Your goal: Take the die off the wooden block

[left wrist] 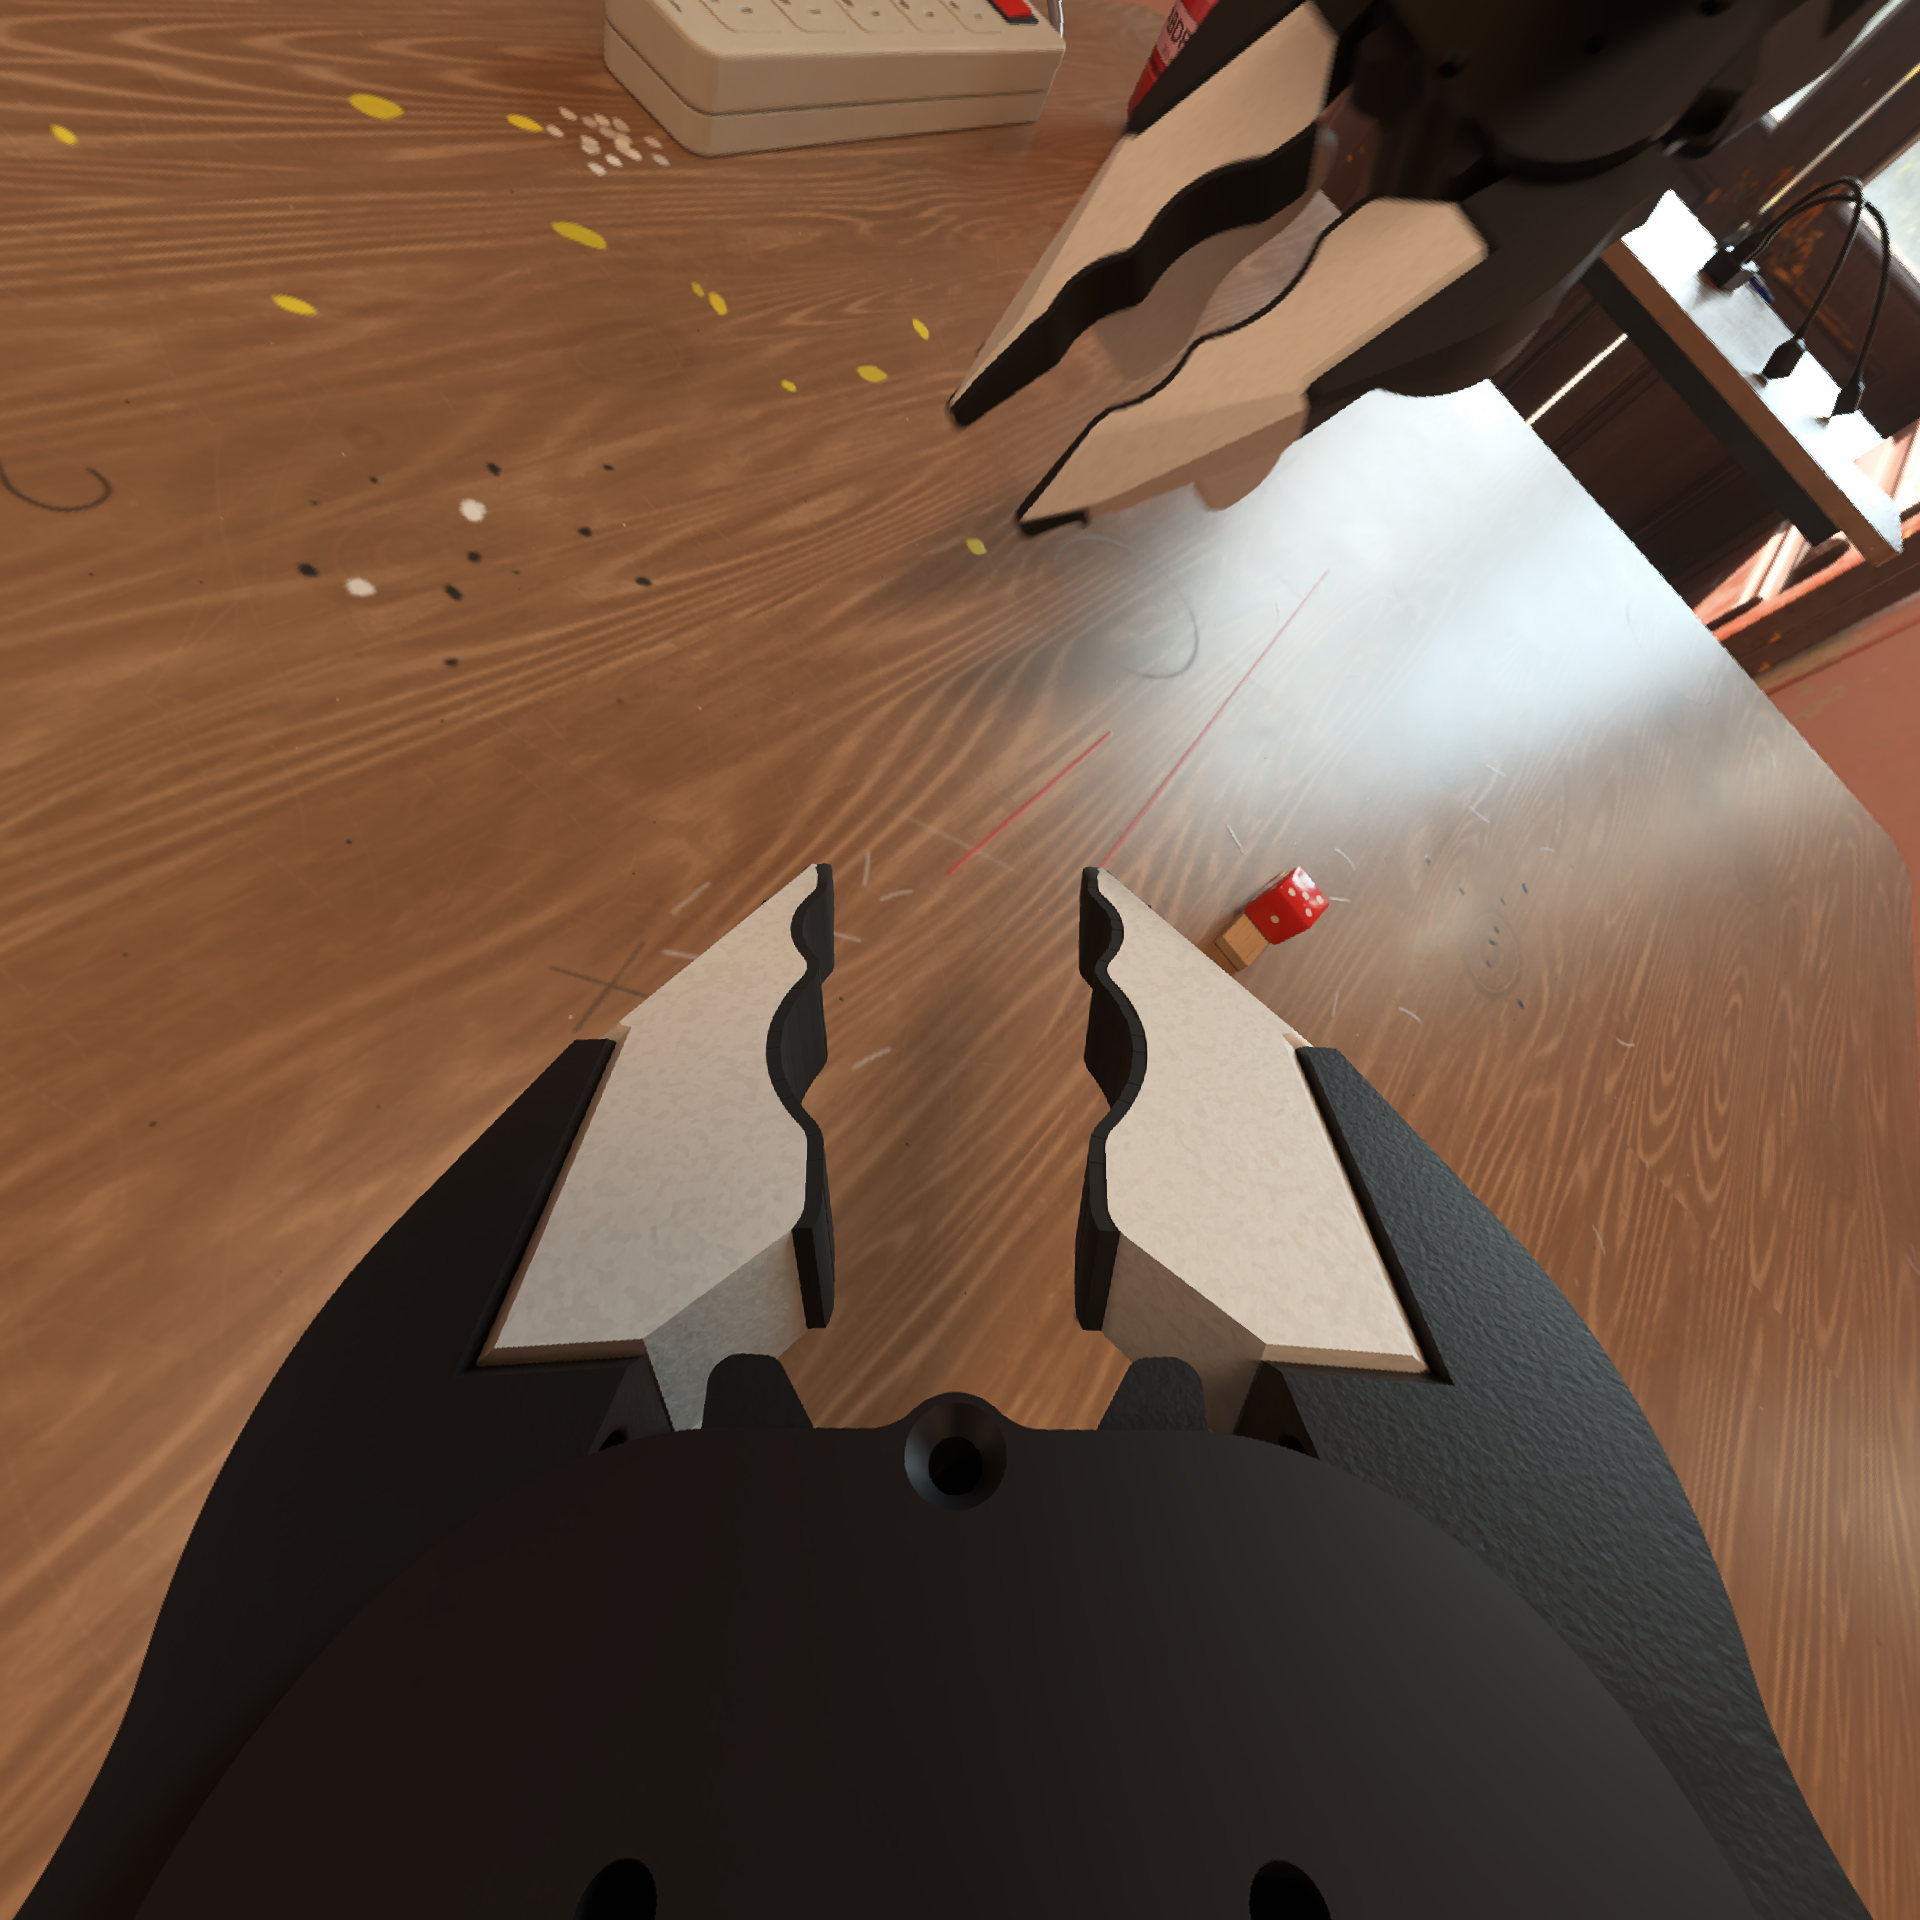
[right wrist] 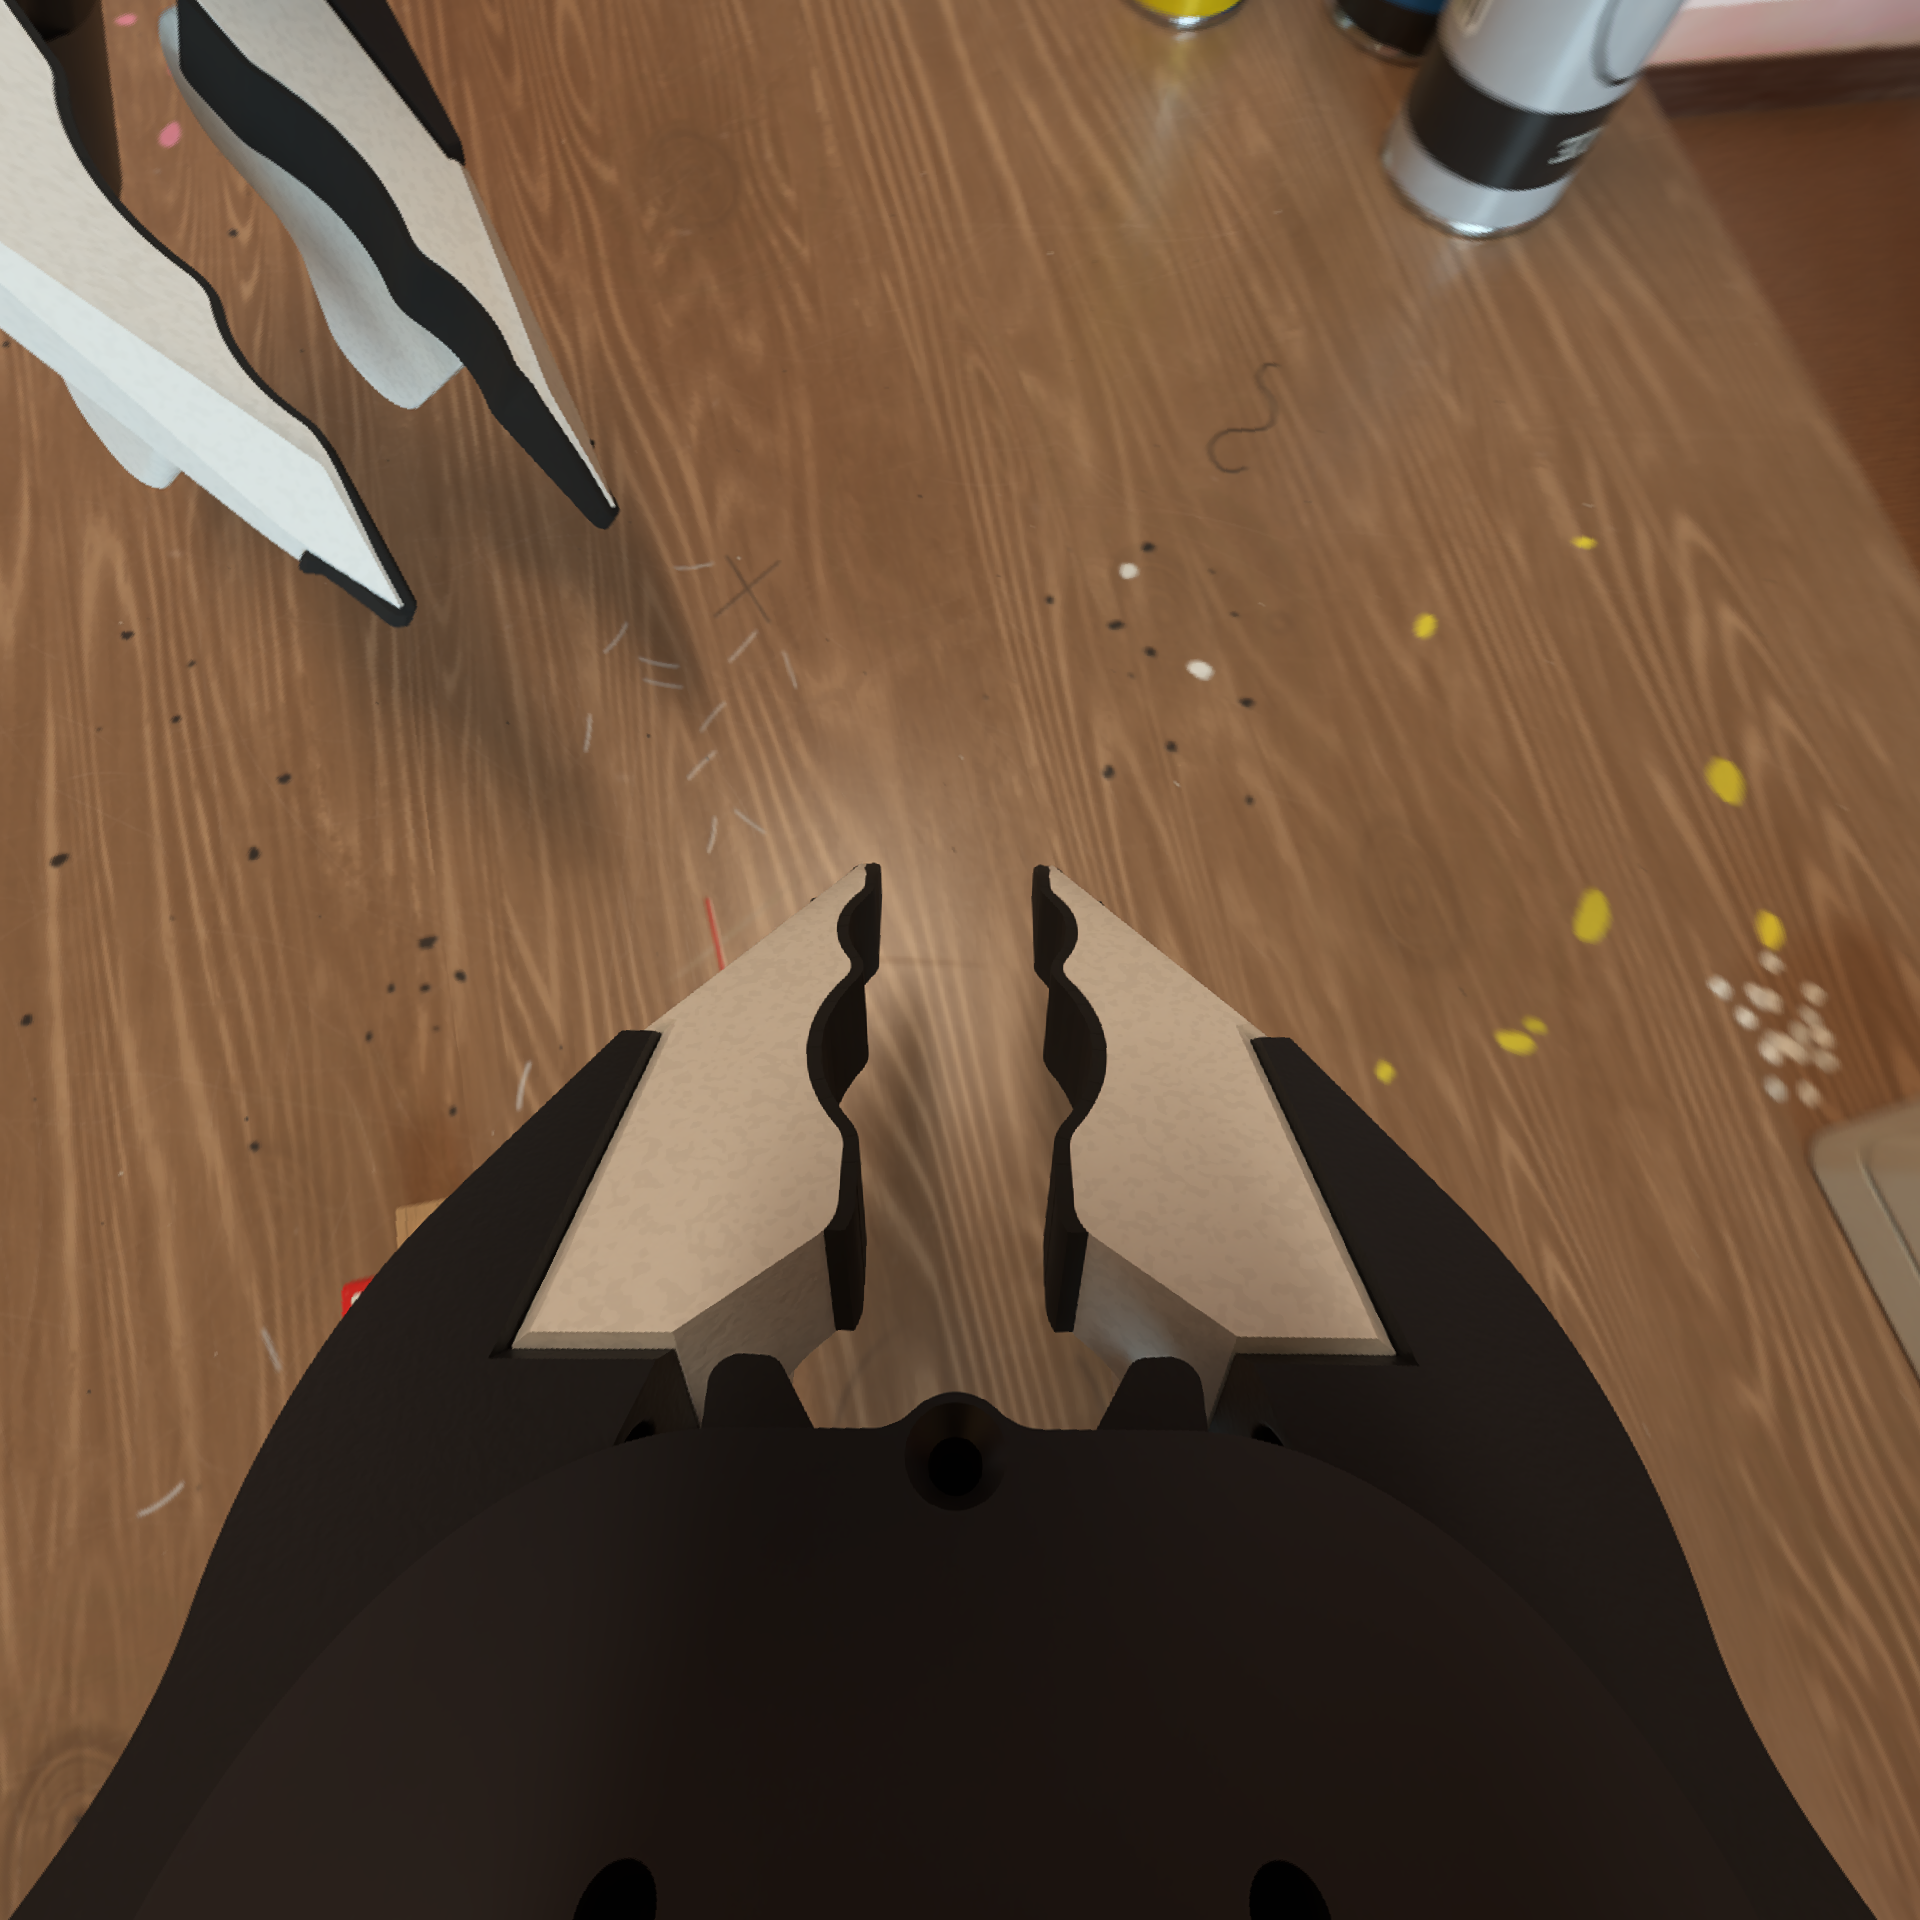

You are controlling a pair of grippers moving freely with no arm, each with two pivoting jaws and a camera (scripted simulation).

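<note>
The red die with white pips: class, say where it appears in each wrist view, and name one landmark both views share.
Left wrist view: red die on the small wooden block, right of centre.
Right wrist view: only a red sliver at the gripper body's left edge.
Shared landmark: pencilled cross.

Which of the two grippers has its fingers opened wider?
The left gripper. The gap between its beige fingers is clearly wider than the gap of the right gripper, seen from each gripper's own camera. Both are open and hold nothing.
</note>
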